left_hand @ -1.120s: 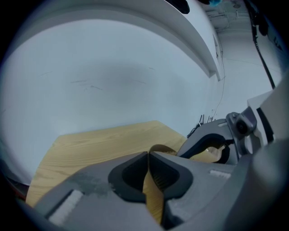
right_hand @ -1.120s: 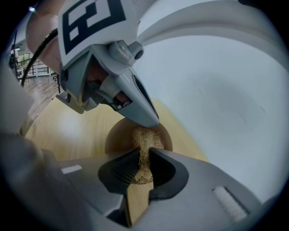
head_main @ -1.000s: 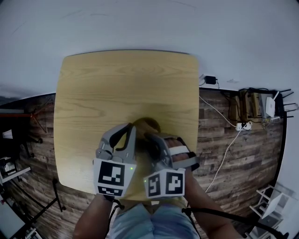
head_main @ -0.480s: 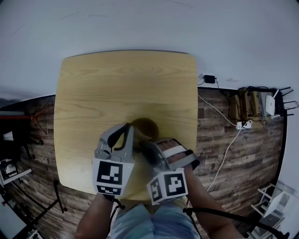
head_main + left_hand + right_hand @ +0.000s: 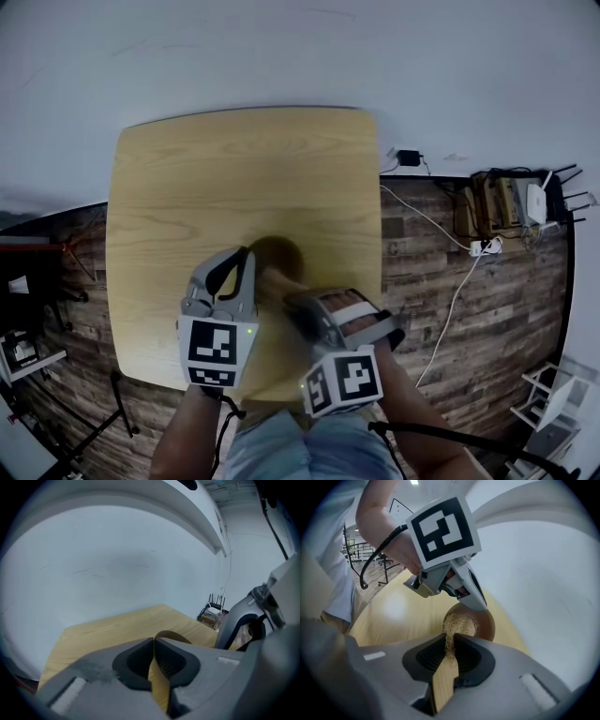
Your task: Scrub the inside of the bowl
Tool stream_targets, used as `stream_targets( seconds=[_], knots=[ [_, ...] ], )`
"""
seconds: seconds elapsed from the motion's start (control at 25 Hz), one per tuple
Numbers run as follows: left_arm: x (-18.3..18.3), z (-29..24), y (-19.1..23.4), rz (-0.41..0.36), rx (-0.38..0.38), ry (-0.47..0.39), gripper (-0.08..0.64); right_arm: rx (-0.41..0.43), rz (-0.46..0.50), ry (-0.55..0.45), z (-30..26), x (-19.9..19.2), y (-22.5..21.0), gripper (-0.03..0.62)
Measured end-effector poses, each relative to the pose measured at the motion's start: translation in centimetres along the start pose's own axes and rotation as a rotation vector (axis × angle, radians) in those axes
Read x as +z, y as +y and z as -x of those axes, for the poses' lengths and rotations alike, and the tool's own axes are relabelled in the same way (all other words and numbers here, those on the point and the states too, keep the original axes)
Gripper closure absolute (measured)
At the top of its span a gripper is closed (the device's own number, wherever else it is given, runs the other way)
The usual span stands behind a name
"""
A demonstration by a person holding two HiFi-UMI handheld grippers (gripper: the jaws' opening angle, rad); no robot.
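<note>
A brown bowl (image 5: pixel 277 253) sits on the light wooden table (image 5: pixel 244 169), near its front middle. My left gripper (image 5: pixel 247 266) is shut on the bowl's near-left rim; in the left gripper view the thin rim (image 5: pixel 161 677) runs between the closed pads. My right gripper (image 5: pixel 292 302) is just right of it, shut on a scrubbing brush. The right gripper view shows the brush's flat wooden handle (image 5: pixel 444 679) clamped in the jaws. Its straw-coloured bristles (image 5: pixel 458 624) reach over the rim into the bowl (image 5: pixel 486 624). The left gripper (image 5: pixel 474 603) holds the bowl's far side there.
The bowl is the only thing standing on the table. A white wall lies beyond the table's far edge. On the wood floor to the right are cables and a power strip (image 5: pixel 483 248) and a small shelf with a router (image 5: pixel 536 208). The person's legs meet the near edge.
My right gripper has drawn back toward the person and slightly right, so more of the bowl's opening shows. The left gripper has kept its hold on the rim.
</note>
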State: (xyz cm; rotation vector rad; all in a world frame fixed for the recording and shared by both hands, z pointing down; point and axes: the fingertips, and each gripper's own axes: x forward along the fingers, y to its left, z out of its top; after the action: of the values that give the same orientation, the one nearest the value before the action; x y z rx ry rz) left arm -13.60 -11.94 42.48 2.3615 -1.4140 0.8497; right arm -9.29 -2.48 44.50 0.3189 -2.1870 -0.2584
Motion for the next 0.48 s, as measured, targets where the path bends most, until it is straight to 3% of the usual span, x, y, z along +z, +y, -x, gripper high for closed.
stream_targets(
  seconds=[0.28,0.48],
  knots=[
    [0.9,0.2,-0.2,-0.050,0.018,0.004,0.528,-0.080,-0.063,0.022,2.8,-2.0,-1.3,0.537],
    [1.4,0.4,-0.6,-0.086,0.019,0.007,0.528,-0.104,-0.051,0.006,2.7,-1.8,-2.4,0.537]
  ],
)
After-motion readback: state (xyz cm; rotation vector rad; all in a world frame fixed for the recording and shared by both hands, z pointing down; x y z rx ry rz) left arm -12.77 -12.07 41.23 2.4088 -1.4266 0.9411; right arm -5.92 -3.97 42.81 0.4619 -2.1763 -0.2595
